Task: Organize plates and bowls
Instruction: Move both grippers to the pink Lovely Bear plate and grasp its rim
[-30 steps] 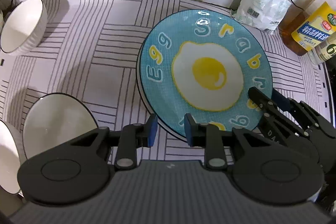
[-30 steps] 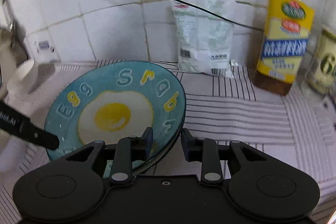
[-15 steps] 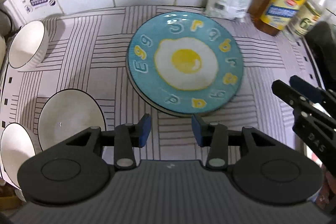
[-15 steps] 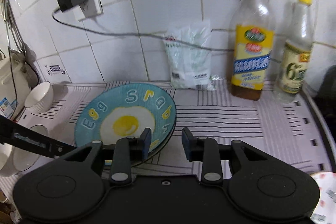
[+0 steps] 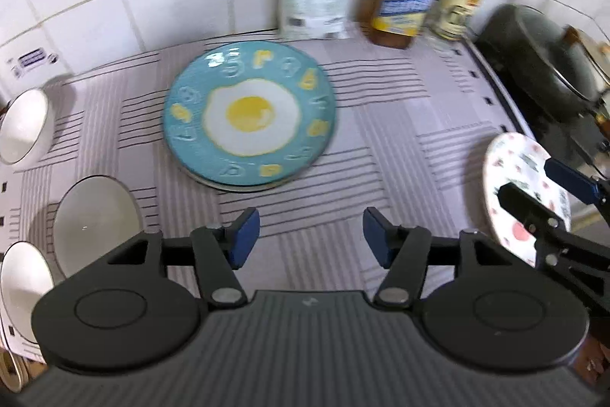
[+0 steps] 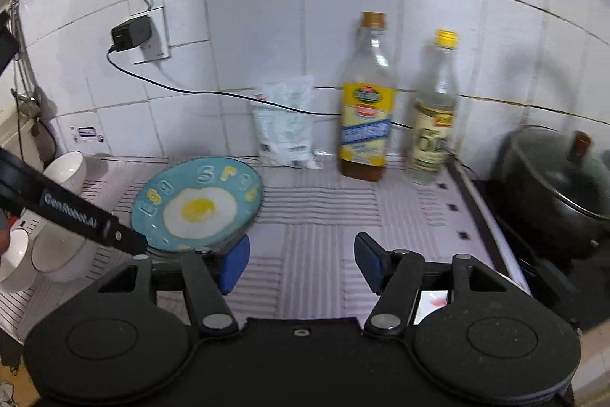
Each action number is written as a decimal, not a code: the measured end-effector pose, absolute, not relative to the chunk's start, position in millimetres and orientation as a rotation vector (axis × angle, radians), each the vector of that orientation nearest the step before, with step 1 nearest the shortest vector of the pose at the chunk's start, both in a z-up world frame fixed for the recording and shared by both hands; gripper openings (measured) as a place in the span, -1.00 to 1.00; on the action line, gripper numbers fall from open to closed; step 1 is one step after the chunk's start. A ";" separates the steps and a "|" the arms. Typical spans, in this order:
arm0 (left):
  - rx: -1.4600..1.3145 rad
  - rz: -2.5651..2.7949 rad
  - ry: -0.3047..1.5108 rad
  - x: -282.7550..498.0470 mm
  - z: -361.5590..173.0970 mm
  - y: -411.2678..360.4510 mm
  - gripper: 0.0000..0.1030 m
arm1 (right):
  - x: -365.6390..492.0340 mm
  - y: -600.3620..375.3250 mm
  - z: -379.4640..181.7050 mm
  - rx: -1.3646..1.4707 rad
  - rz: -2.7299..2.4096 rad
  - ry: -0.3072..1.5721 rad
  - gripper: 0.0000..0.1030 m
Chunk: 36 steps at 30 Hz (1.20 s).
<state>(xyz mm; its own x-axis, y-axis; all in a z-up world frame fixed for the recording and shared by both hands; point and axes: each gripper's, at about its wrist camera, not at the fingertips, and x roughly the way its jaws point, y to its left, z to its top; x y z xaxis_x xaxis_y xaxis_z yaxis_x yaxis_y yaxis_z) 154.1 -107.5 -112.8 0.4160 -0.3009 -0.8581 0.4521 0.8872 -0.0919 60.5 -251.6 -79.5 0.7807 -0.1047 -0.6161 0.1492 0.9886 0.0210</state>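
A blue plate with a fried-egg picture (image 5: 249, 119) lies on top of another plate on the striped mat, also in the right wrist view (image 6: 198, 205). Three white bowls (image 5: 95, 220) stand at the left, one far (image 5: 24, 126) and one near (image 5: 23, 287). A white patterned plate (image 5: 524, 201) sits at the right edge. My left gripper (image 5: 310, 237) is open and empty, raised in front of the blue plate. My right gripper (image 6: 301, 260) is open and empty; in the left wrist view its fingers (image 5: 533, 208) hover over the patterned plate.
A white bag (image 6: 286, 124), an oil bottle (image 6: 368, 109) and a second bottle (image 6: 432, 124) stand along the tiled back wall. A dark lidded pot (image 6: 553, 185) sits on the stove at right. A charger and cable (image 6: 131, 33) hang on the wall.
Both grippers have pulled back and up from the blue plate and opened wider. The right gripper has moved right, over the patterned plate. The blue plate stays put.
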 end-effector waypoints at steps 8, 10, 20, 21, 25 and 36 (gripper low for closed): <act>0.221 -0.586 1.029 128.1 -113.7 -140.8 0.29 | 16.4 -267.9 -82.7 0.062 -0.257 0.690 0.35; 0.231 -0.608 1.026 122.8 -114.0 -148.5 0.34 | 8.2 -274.9 -84.5 0.076 -0.288 0.709 0.35; 0.299 -0.727 0.975 105.0 -115.8 -198.3 0.58 | -21.8 -313.6 -98.0 0.159 -0.449 0.706 0.39; 0.305 -0.750 0.964 104.5 -117.7 -203.8 0.62 | -24.8 -318.2 -102.7 0.170 -0.463 0.702 0.40; 0.339 -0.809 0.910 103.9 -127.7 -224.9 0.72 | -27.5 -330.3 -116.8 0.169 -0.462 0.693 0.40; 0.310 -0.886 0.954 114.7 -175.8 -264.3 0.74 | -27.0 -358.8 -163.2 0.094 -0.615 0.689 0.39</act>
